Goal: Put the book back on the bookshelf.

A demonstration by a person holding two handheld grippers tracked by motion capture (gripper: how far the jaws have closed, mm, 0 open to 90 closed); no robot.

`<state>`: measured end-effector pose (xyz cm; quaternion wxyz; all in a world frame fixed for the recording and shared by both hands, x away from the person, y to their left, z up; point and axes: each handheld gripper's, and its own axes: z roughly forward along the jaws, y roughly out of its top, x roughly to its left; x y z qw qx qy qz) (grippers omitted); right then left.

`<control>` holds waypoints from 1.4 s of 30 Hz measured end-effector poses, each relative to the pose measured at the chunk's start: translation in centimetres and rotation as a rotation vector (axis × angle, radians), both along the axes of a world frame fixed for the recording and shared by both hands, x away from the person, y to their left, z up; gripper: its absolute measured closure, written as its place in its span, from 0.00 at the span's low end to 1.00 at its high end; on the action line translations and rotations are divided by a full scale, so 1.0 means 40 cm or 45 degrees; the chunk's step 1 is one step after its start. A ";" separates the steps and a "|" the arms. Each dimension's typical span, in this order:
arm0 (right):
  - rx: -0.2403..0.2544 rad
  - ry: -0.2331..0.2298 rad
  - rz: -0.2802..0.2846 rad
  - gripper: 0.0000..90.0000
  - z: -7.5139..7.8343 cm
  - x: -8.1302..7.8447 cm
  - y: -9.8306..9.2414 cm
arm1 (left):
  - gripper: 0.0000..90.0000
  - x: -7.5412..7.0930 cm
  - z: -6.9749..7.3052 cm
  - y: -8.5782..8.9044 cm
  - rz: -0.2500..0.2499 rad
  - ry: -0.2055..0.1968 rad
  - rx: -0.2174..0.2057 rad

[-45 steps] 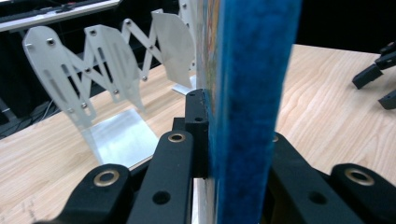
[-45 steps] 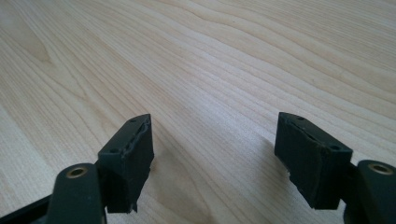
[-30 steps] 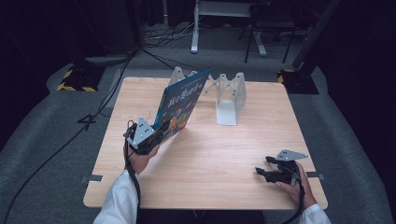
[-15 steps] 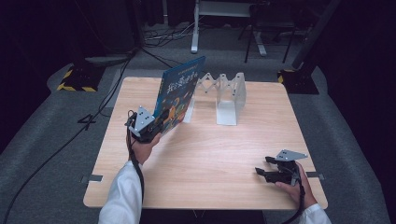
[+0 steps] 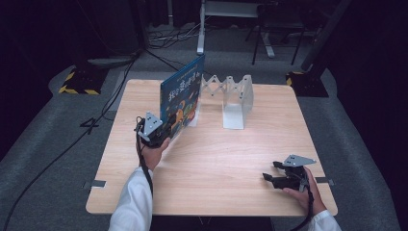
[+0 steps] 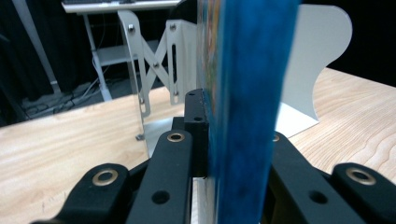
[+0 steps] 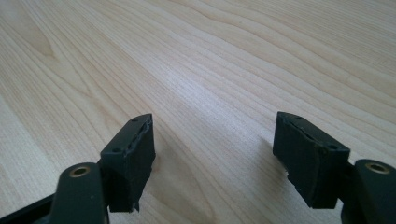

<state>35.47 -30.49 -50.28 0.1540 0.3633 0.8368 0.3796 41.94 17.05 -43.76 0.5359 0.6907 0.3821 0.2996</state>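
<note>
Nearest the person, at the desk's (image 5: 211, 192) near right corner, the right tongs (image 5: 270, 171) rest low over the bare wood in the right hand (image 5: 302, 188), a grey three-cornered plate on top; in the right gripper view the right tongs (image 7: 212, 154) stand released, their two black jaws well apart with only wood grain between them. Farther in, on the left side of the desk, the left hand (image 5: 153, 155), emerging from a white sleeve (image 5: 130, 207), carries the left tongs (image 5: 169, 126), which are clenched on the lower near corner of a blue picture book (image 5: 182, 100). The book stands nearly upright, its illustrated cover facing the person's right, its lower edge close to the desk surface. In the left gripper view the book's blue edge (image 6: 245, 107) runs vertically between the two black jaws, which press on it from both sides. Just behind the book stands a white expandable metal book rack (image 5: 235, 98), its scissor-jointed dividers upright; the book's far edge lies beside the rack's left end plate. Beyond the desk lie grey floor, cables and dark stands.
</note>
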 end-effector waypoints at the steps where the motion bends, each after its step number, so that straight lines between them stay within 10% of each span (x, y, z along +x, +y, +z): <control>1: 0.000 0.000 0.000 0.33 0.000 0.000 0.000 | 0.92 0.000 0.000 0.000 0.000 0.000 0.000; 9: -0.006 -0.005 0.001 0.33 -0.001 -0.001 0.002 | 0.91 0.036 -0.023 -0.032 0.021 0.062 0.056; 23: -0.021 -0.015 0.004 0.33 -0.001 -0.002 0.005 | 0.89 0.105 -0.018 -0.060 0.153 0.138 -0.055; 42: -0.019 -0.018 0.007 0.33 -0.002 -0.002 0.005 | 0.80 0.106 -0.038 -0.060 0.115 0.091 0.003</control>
